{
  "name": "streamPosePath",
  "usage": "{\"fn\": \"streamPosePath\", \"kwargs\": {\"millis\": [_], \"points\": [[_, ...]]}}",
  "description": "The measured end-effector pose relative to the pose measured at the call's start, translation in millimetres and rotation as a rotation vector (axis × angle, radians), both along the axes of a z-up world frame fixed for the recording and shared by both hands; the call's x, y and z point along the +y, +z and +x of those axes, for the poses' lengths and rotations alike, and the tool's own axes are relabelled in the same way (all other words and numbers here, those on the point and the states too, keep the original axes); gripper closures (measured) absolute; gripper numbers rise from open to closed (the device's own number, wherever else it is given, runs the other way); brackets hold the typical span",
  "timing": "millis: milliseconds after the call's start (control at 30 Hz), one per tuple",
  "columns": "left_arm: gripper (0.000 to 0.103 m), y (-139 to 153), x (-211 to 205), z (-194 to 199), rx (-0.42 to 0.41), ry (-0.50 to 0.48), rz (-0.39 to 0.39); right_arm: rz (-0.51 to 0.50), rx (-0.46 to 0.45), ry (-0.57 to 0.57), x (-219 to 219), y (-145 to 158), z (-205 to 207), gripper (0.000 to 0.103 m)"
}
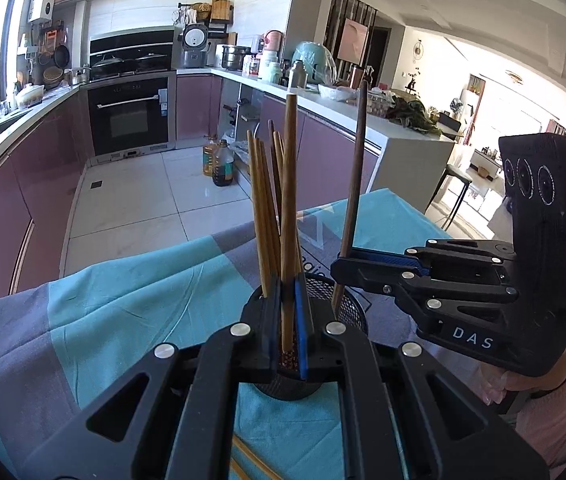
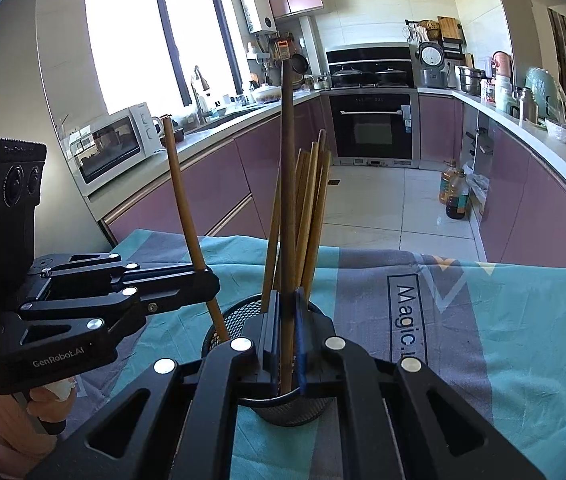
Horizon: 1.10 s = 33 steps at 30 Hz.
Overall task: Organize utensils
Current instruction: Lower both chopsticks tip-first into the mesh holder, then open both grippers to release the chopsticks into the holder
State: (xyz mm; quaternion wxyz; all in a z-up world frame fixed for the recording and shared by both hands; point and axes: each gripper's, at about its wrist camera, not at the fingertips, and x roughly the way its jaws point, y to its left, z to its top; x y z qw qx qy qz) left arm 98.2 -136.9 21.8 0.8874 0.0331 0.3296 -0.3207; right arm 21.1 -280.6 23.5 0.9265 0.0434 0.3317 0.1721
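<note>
A black mesh cup (image 1: 345, 294) (image 2: 239, 314) stands on the cloth-covered table and holds several wooden chopsticks (image 1: 265, 208) (image 2: 311, 208). My left gripper (image 1: 289, 322) (image 2: 207, 280) is shut on a light brown chopstick (image 1: 290, 184) (image 2: 182, 196), held upright with its lower end inside the cup. My right gripper (image 2: 287, 334) (image 1: 341, 262) is shut on a darker chopstick (image 2: 288, 168) (image 1: 354, 184), also upright with its tip in the cup. The two grippers meet over the cup from opposite sides.
The table is covered by a teal and grey cloth (image 1: 123, 292) (image 2: 483, 320). More chopsticks (image 1: 251, 462) lie on the cloth near my left gripper's body. Beyond the table's far edge is a kitchen floor with oil bottles (image 1: 221, 164) and purple cabinets.
</note>
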Motion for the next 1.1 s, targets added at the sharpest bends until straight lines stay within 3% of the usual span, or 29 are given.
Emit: {"fn": "streamPosePath", "kwargs": {"millis": [433, 567, 633, 700, 933, 1100], "points": [[0.095, -20.1, 3.1, 31.4, 0.077, 0.058, 0.004, 0.020, 0.032, -0.034, -2.8, -7.1, 11.5, 0.095], [0.084, -23.1, 6.0, 33.2, 0.079, 0.069, -0.001, 0.024, 0.020, -0.041, -2.3, -5.1, 9.3, 0.092], [0.083, -24.8, 10.0, 32.3, 0.078, 0.078, -0.005, 0.025, 0.013, -0.043, -3.0, -3.6, 8.7, 0.085], [0.082, -25.7, 15.2, 30.6, 0.072, 0.090, -0.010, 0.025, 0.007, -0.043, -2.9, -2.6, 6.9, 0.085], [0.067, -20.0, 51.4, 9.7, 0.000, 0.154, -0.036, 0.023, -0.048, -0.014, 3.0, 8.5, -13.8, 0.076], [0.064, -28.4, 82.1, -11.3, -0.020, 0.201, -0.021, 0.005, -0.096, 0.060, 18.5, 14.2, -39.3, 0.071]]}}
